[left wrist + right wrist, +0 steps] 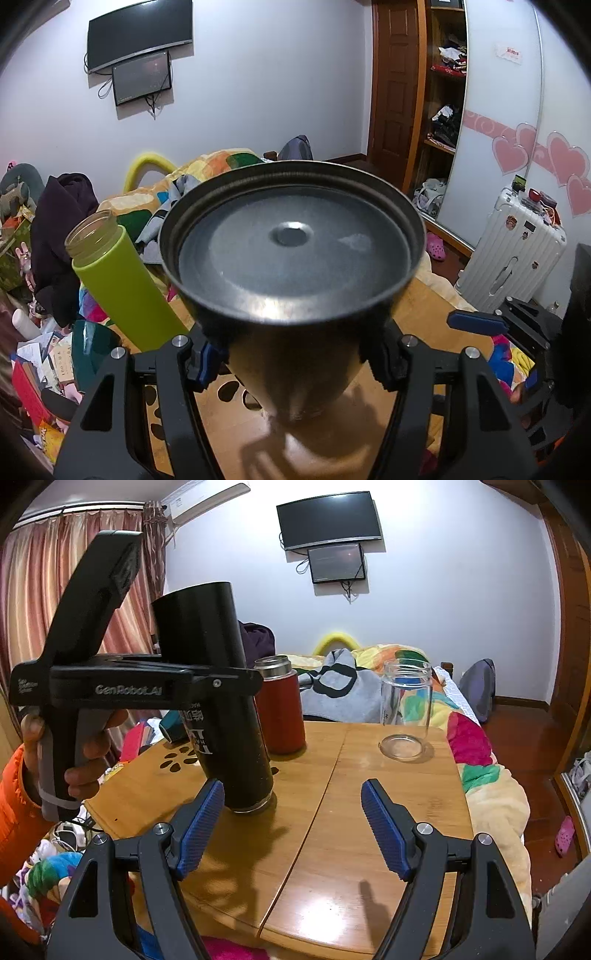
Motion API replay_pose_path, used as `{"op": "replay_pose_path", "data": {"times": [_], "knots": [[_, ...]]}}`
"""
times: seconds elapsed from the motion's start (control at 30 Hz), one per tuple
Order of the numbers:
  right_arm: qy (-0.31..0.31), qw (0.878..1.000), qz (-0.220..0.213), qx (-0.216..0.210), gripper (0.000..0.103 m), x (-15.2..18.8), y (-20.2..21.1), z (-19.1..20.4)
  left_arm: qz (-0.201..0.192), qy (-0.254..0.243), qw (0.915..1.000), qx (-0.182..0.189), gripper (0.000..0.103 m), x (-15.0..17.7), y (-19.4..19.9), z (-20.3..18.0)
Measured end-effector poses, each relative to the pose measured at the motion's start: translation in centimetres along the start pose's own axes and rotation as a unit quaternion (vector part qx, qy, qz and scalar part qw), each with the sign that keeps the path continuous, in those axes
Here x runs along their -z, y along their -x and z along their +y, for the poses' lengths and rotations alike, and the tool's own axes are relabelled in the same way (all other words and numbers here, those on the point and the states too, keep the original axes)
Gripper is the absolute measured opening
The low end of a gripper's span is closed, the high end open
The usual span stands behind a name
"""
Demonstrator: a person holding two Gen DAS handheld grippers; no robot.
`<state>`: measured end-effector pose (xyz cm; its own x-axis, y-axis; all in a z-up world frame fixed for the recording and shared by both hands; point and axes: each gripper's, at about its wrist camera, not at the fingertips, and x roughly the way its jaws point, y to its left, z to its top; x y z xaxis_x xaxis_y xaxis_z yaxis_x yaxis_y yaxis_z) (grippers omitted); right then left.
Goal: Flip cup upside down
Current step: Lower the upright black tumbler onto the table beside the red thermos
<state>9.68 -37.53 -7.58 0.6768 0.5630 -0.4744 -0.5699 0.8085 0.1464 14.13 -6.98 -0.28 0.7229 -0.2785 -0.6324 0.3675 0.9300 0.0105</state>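
Note:
A tall black cup (218, 701) stands upside down and tilted on the wooden table (332, 830), its metal mouth rim down. My left gripper (207, 679) is shut on its middle. In the left wrist view the cup's base (291, 240) fills the centre, clamped in my left gripper (291, 360) by blue pads (203, 365). My right gripper (291, 823) is open and empty, low over the table's front, just right of the cup.
A red flask (282, 705) stands behind the black cup. A clear glass jar (406, 709) stands at the table's far right. A green bottle (118, 280) stands left in the left wrist view. A cluttered bed lies behind; a white suitcase (513, 251) stands at right.

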Motion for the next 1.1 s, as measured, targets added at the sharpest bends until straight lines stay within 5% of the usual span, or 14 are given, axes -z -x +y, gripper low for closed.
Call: {"op": "replay_pose_path", "data": {"times": [0.47,0.6,0.67,0.9,1.1], "knots": [[0.001,1.0,-0.006,0.005,0.074,-0.2,0.3,0.3,0.007,0.004,0.9999,-0.007,0.065,0.2,-0.9,0.3],[0.007,1.0,-0.01,0.012,0.074,-0.5,0.6,0.5,-0.004,0.017,0.9999,-0.002,0.076,0.7,0.1,0.7],[0.009,1.0,-0.014,0.013,0.074,-0.7,0.8,0.6,-0.017,0.022,0.9996,-0.004,0.089,1.1,1.1,0.8],[0.013,0.999,-0.033,0.017,0.074,-1.7,1.8,1.4,-0.082,0.028,0.9959,-0.028,0.098,2.4,5.8,0.6],[0.023,0.997,-0.066,0.029,0.086,-2.7,3.6,2.9,-0.151,0.029,0.9846,-0.083,0.102,4.4,9.9,-0.2]]}}
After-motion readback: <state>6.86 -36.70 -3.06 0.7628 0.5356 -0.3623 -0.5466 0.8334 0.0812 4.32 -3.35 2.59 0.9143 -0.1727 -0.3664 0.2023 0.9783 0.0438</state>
